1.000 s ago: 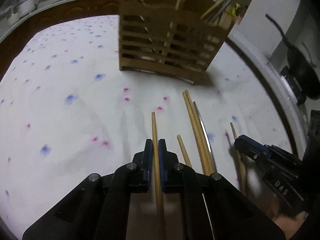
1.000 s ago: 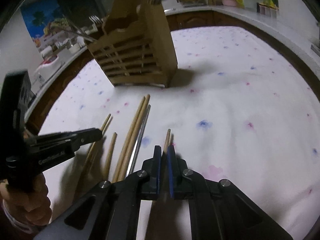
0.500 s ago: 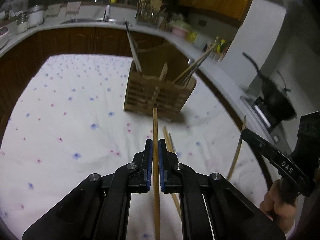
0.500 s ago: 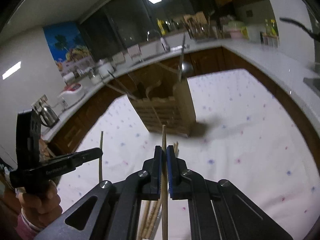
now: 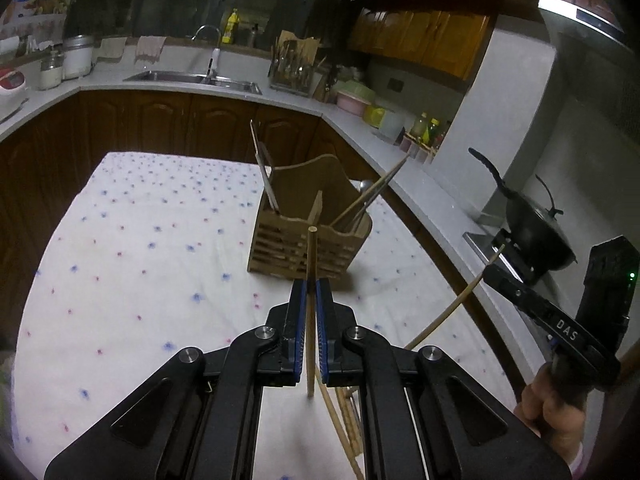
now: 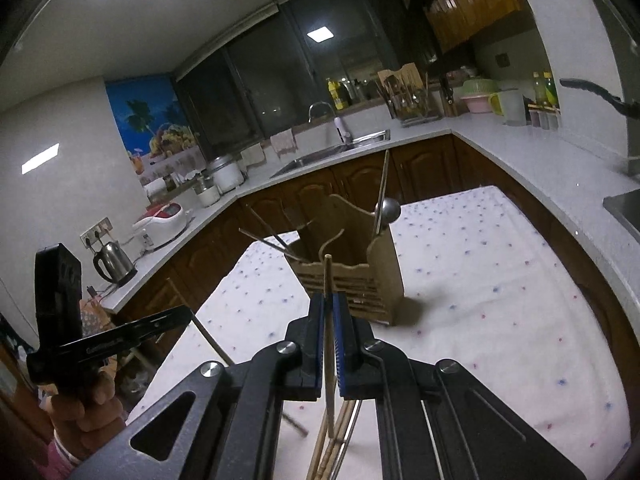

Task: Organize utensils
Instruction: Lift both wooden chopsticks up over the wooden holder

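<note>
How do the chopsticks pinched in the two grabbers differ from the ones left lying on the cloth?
Each held chopstick, one in the left gripper and one in the right gripper, is lifted clear of the tablecloth and points toward the wooden utensil holder. The loose chopsticks lie flat on the tablecloth, bunched together with nothing holding them. All look like plain light wooden sticks.

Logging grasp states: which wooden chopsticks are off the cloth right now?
Two: one clamped in the left tool, one in the right tool. The other chopsticks lie flat on the cloth.
</note>
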`<state>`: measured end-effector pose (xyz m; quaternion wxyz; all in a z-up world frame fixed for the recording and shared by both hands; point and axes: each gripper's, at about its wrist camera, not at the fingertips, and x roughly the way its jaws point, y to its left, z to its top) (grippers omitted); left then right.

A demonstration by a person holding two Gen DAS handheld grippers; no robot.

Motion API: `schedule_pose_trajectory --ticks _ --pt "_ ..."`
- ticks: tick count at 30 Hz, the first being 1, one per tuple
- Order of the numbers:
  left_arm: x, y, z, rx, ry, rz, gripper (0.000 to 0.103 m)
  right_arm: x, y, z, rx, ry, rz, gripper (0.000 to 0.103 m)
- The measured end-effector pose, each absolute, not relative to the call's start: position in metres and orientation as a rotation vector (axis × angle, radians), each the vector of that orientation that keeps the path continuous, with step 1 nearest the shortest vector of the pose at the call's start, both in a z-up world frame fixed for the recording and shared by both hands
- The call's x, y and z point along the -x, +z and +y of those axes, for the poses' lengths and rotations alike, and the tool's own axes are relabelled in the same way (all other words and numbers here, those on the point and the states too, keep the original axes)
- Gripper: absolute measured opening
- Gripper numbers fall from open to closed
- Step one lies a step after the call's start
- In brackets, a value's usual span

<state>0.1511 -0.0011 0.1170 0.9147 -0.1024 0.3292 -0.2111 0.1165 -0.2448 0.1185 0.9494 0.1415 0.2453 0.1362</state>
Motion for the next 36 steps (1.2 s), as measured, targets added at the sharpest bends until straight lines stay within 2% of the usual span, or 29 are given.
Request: schedule_pose_trajectory --ticks 12,24,29,36 --pt "-0.169 0.156 -0.003 0.204 -0.426 0.579 0.004 -0.133 0.147 -0.252 -0.269 0.273 0.434 0.005" --pt "-0.224 0.231 -0.011 0.197 -0.369 0.374 0.004 -0.182 0.209 -0.259 -0.265 0.219 0.262 0.005" --pt "-0.259 0.228 -0.015 0.212 -0.310 0.358 0.004 -0.209 0.218 -0.254 -0.243 0.174 0.214 0.005" --pt "-0.294 0.184 -0.020 0.234 -0.269 0.415 0.004 -0.233 0.193 -0.248 -0.227 0.138 0.223 0.005"
